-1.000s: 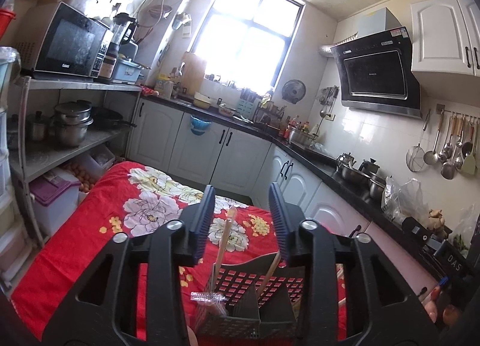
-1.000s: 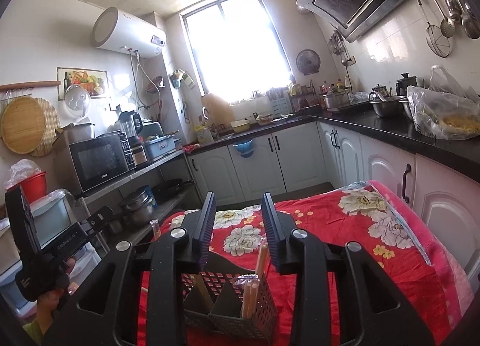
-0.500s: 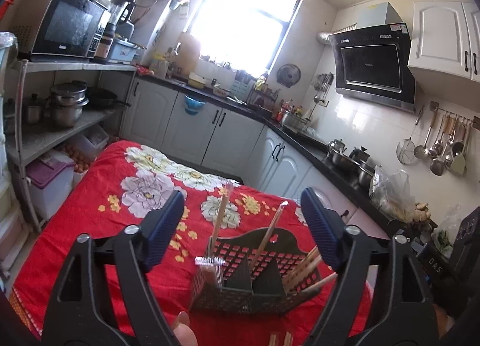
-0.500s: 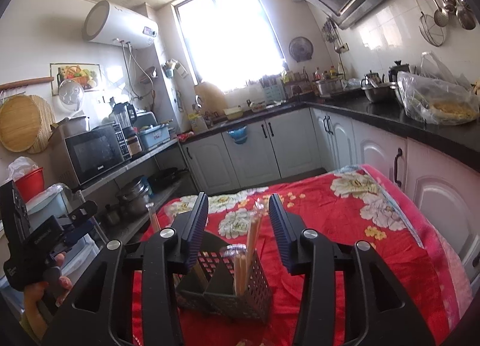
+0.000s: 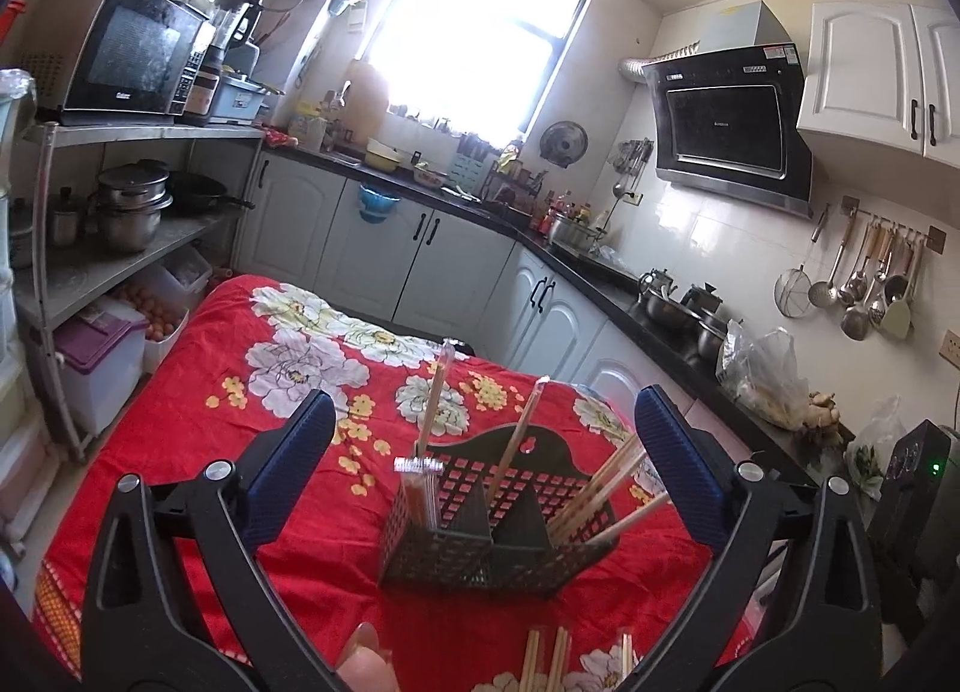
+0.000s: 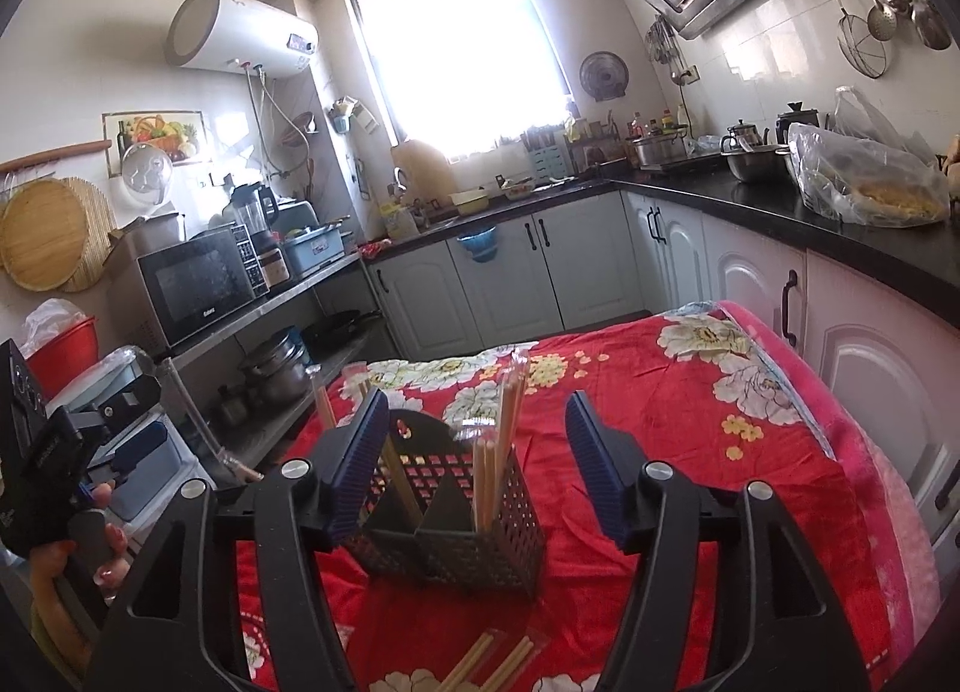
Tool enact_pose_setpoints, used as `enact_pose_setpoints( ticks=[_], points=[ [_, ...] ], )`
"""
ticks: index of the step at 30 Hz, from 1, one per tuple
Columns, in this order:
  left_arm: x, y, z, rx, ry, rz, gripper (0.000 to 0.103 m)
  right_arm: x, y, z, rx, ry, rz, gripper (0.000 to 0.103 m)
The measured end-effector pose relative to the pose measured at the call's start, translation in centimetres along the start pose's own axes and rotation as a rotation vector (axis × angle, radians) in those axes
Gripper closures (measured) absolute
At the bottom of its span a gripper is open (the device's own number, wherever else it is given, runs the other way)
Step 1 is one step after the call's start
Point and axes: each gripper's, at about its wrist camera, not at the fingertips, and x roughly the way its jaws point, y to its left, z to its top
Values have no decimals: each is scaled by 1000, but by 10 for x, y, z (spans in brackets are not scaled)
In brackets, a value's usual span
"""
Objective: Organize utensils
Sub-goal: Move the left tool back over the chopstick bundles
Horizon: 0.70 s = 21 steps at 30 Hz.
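Note:
A black mesh utensil caddy [image 5: 480, 536] [image 6: 456, 518] stands on the red flowered cloth [image 5: 198, 416] [image 6: 678, 422]. Several wooden chopsticks [image 5: 600, 494] [image 6: 498, 446] stick up from its compartments, some in clear wrappers. More chopsticks [image 5: 549, 659] [image 6: 492, 662] lie flat on the cloth in front of it. My left gripper [image 5: 477, 452] hangs just short of the caddy, its jaws still opening, wide, nothing pressed between them. My right gripper [image 6: 474, 461] is also opening, with the caddy behind its gap and no pad touching it.
White cabinets and a black counter [image 6: 780, 212] with pots and bags run along the back and right. A metal shelf [image 5: 108, 248] with pans and a microwave [image 5: 132, 50] stands left. In the right wrist view a hand holds the other gripper's body [image 6: 54, 470] at the left edge.
Both grippers have spread their jaws, the left far wider. Both have drawn back from the caddy, which now shows whole, and loose chopsticks have come into view at the bottom.

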Motion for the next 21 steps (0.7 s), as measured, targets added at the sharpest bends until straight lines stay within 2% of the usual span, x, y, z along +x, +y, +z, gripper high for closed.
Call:
enact_pose_setpoints(
  ticks=[15,21],
  points=[
    [-21,14,-31,-48,58,17,11,-20,-1,-34,-17,91,5,41],
    [-24,13,-44,-34,90,23,11,-18,-1,-50,-25,141,8,41]
  ],
)
